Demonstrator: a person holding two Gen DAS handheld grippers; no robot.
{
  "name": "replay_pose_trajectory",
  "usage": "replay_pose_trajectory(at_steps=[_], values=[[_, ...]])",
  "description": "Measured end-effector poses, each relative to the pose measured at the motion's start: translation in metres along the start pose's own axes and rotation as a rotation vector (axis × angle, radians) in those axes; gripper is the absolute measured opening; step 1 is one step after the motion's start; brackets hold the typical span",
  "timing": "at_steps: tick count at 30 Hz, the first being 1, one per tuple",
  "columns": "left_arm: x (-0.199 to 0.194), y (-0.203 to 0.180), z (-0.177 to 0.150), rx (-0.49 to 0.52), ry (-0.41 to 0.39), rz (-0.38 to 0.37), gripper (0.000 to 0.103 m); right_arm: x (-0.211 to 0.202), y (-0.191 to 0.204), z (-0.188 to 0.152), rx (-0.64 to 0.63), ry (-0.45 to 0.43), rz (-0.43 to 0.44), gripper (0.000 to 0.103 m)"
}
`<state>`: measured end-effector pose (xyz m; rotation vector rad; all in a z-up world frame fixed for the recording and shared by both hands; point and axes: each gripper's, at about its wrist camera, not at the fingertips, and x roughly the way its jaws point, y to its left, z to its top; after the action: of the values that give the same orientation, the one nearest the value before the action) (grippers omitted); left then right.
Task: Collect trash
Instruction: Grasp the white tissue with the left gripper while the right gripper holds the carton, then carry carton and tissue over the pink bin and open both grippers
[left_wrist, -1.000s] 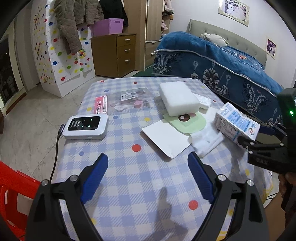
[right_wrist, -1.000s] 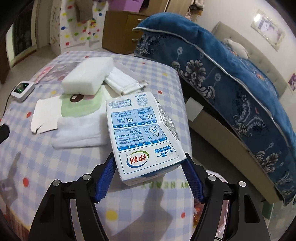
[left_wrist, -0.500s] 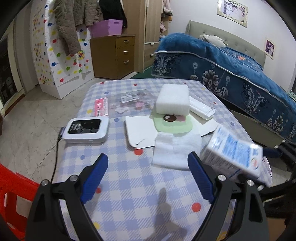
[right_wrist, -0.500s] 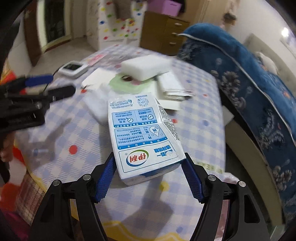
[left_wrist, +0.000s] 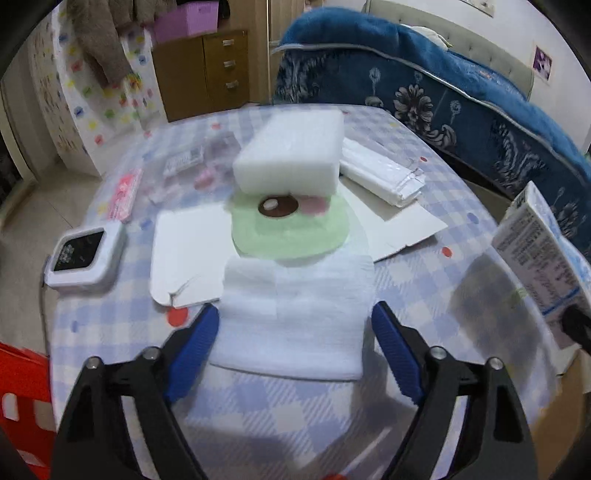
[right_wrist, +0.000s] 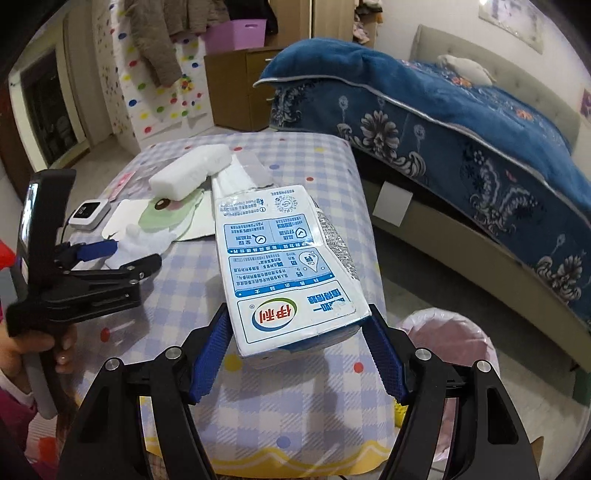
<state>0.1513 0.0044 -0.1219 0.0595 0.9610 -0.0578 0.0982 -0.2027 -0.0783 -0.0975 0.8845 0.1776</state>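
We have the carton (right_wrist: 291, 273) clamped between the blue pads of the right gripper (right_wrist: 297, 343), lifted above the table (right_wrist: 295, 398) near its corner, and just past that corner, down to the right, the pink-lined bin (right_wrist: 448, 339) stands open on the floor. To finish this step well, we judge we should swing the carton out past the table edge until it hangs over the bin's mouth, tip its far end down, and only then spread the pads, since the carton is long and could catch the rim or the loose liner if dropped early. On the other side, the left gripper (left_wrist: 295, 328) is spread wide with its pads flanking the near edge of the tissue (left_wrist: 295, 314), not yet closed; we should lower it and pinch at the middle so the soft sheet bunches and does not slip. Beyond the tissue lie the green disc (left_wrist: 288, 229), the white card (left_wrist: 188, 254) to its left and the foam block (left_wrist: 291, 147) behind it. Against the view half a second ago, the left gripper has come in from farther back to straddle the tissue, and the carton has turned so that the bin now shows.
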Motion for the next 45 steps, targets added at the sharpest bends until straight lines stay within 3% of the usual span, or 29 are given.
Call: replay_pose_trajectory(at_steps=[2,6,7,12,19,25,34,45], values=[[-0.002,0.0,-0.001,-0.002,-0.008,0.015,0.064,0.0,0.0,-0.003,0.002,0.0,0.005,0.07],[-0.007,0.015,-0.001,-0.021,-0.014,0.044,0.003,-0.001,-0.003,-0.007,0.017,0.0,0.012,0.07],[-0.008,0.018,-0.001,-0.027,-0.01,0.029,0.0,-0.002,-0.004,-0.008,0.019,-0.002,0.013,0.07],[-0.038,0.023,-0.006,-0.016,-0.093,-0.034,0.0,-0.009,-0.003,-0.012,0.023,-0.014,0.024,0.07],[-0.123,0.022,0.015,0.012,-0.307,-0.102,0.0,-0.028,-0.005,-0.012,0.034,-0.058,0.036,0.07],[-0.166,0.008,0.019,0.058,-0.388,-0.181,0.0,-0.044,-0.01,-0.016,0.056,-0.088,0.054,0.07],[-0.16,-0.038,0.004,0.138,-0.339,-0.254,0.0,-0.06,-0.033,-0.031,0.116,-0.104,0.04,0.07],[-0.15,-0.127,0.006,0.289,-0.289,-0.382,0.0,-0.083,-0.098,-0.068,0.237,-0.115,-0.08,0.07]])
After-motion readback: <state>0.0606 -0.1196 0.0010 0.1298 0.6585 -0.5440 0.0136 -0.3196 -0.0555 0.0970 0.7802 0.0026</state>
